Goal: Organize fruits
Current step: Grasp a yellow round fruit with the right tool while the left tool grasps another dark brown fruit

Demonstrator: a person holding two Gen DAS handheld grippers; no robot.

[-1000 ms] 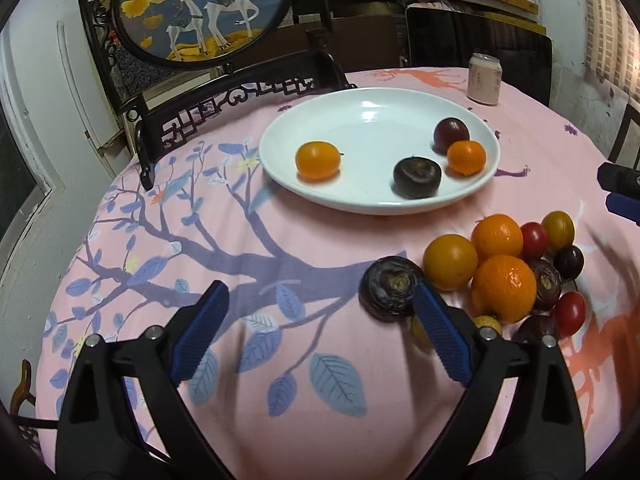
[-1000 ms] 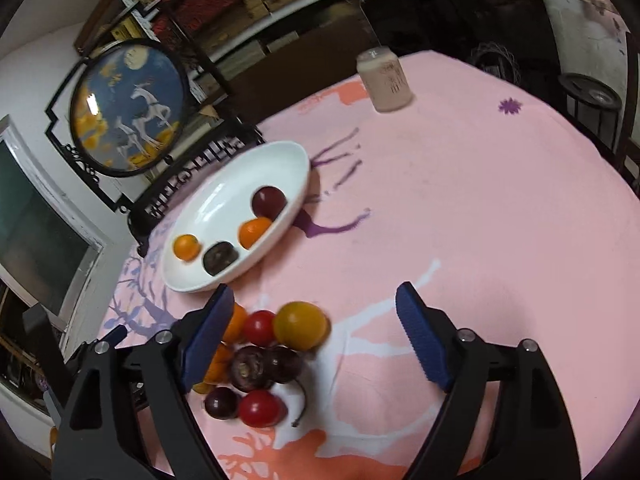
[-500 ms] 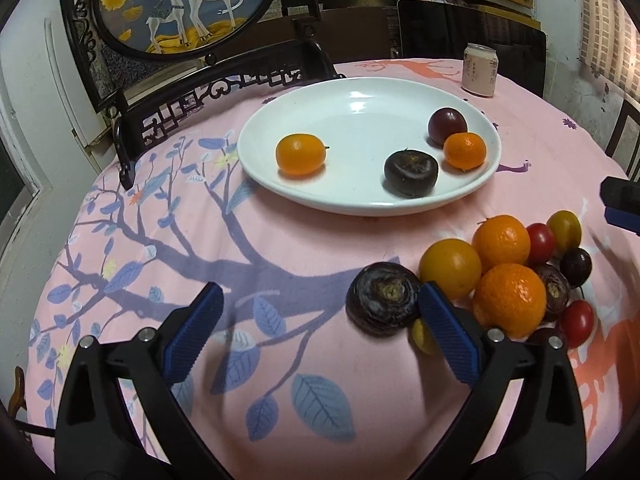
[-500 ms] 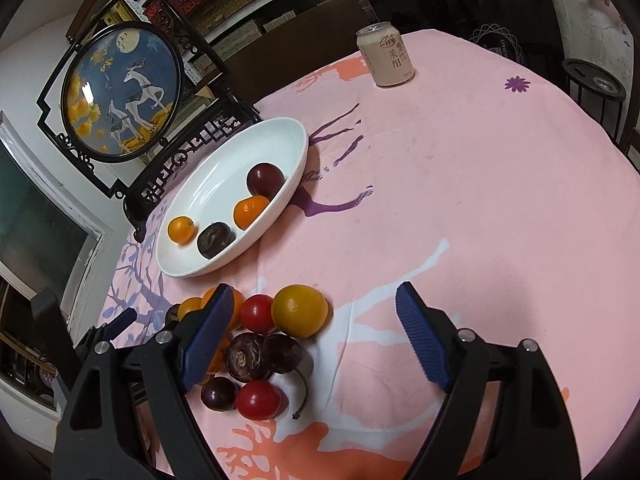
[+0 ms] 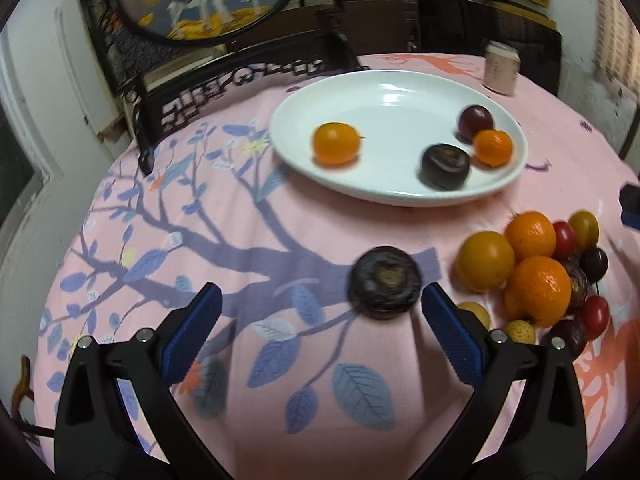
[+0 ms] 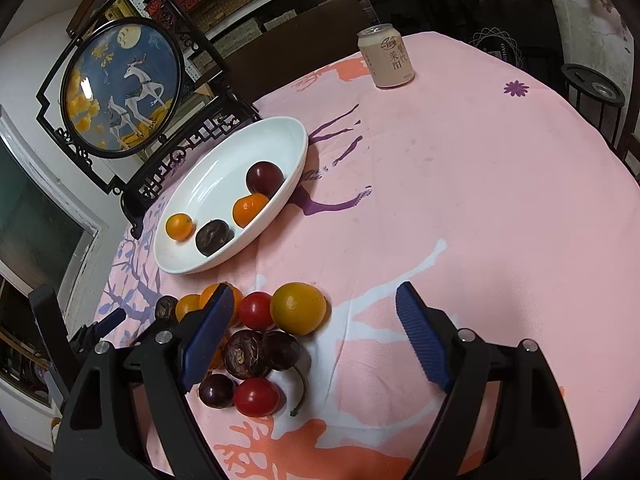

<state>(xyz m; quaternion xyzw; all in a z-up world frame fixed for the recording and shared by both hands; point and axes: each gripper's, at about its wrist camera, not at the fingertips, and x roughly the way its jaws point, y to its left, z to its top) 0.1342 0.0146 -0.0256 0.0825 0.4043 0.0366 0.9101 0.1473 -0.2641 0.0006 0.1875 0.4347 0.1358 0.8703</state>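
Fruits (image 5: pixel 536 276) lie in a pile on the near right of the tabletop (image 5: pixel 200 240). One dark fruit (image 5: pixel 385 281) now sits closer to the left gripper (image 5: pixel 320 332), whose fingers have spread wider. Right gripper (image 6: pixel 316 338) fingers stay apart, empty. Four fruits already rest on the white plate (image 5: pixel 384 88).

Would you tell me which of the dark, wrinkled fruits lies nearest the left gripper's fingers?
The dark wrinkled fruit lying alone on the tablecloth, just ahead of the open left gripper; another sits on the white plate, and the rest are in the fruit pile.
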